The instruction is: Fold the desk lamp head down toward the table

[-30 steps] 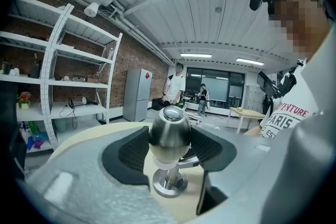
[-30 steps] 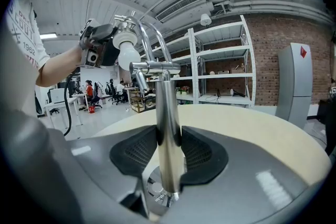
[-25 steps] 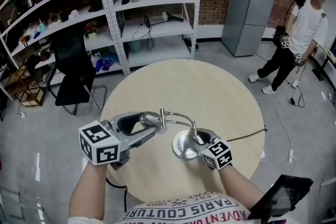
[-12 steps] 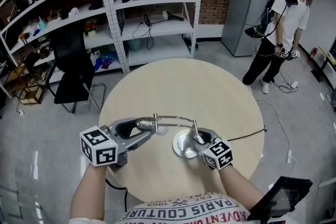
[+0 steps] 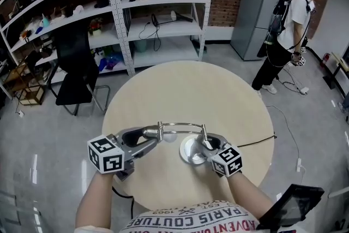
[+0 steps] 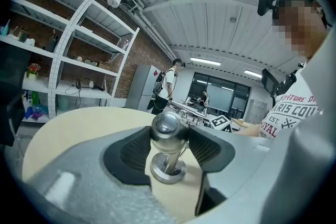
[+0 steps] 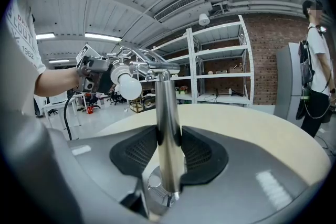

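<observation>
With my right tongs clamping the post, my left tongs, closing on the rounded lamp head, could slip off pushing down.

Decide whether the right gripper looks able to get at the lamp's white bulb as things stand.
Probably not as it is: the right gripper is shut on the lamp post, and the bulb hangs at the lamp arm's far end. Nothing else blocks it.

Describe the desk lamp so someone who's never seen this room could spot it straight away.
In front of the white shelves stands a round beige table. Near its edge closest to the camera wearer sits the desk lamp. It's the only shiny chrome thing there: round base, thin post, white bulb.
</observation>
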A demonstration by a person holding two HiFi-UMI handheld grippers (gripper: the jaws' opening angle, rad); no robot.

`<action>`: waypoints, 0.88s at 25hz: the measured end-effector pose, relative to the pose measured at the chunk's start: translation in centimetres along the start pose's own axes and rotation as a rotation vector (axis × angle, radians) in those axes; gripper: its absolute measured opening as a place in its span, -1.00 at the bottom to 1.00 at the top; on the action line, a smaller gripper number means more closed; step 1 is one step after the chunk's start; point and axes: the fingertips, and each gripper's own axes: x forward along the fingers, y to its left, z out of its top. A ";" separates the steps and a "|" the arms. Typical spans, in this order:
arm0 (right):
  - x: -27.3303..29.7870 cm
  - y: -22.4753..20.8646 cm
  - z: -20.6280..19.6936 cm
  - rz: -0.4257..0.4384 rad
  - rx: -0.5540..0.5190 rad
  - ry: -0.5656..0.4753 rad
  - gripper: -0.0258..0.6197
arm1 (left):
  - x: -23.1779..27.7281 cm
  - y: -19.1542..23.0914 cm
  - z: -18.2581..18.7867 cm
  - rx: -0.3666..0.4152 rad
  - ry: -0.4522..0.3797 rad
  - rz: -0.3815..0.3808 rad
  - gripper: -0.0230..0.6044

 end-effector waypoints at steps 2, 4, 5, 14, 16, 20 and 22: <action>0.0 0.0 0.1 0.004 0.001 -0.002 -0.48 | 0.1 0.2 -0.3 -0.011 0.003 -0.001 -0.23; 0.0 0.0 0.2 0.008 0.003 -0.006 -0.48 | 0.1 0.4 -0.6 -0.023 0.007 -0.001 -0.23; 0.0 0.0 0.2 0.010 0.004 -0.007 -0.48 | 0.1 0.6 -0.9 -0.030 0.008 0.000 -0.23; 0.1 -0.3 0.0 0.037 -0.006 -0.003 -0.48 | 0.9 1.7 -3.7 -0.069 0.021 0.007 -0.24; 0.1 -0.3 0.0 0.040 -0.005 -0.003 -0.48 | 1.0 1.8 -4.0 -0.076 0.025 0.005 -0.23; 0.1 -0.4 -0.1 0.047 -0.019 0.001 -0.48 | 1.4 2.2 -4.9 -0.070 0.045 0.009 -0.23; 0.1 -0.3 -0.1 0.055 -0.030 0.005 -0.48 | 1.5 2.4 -5.4 -0.070 0.048 0.012 -0.23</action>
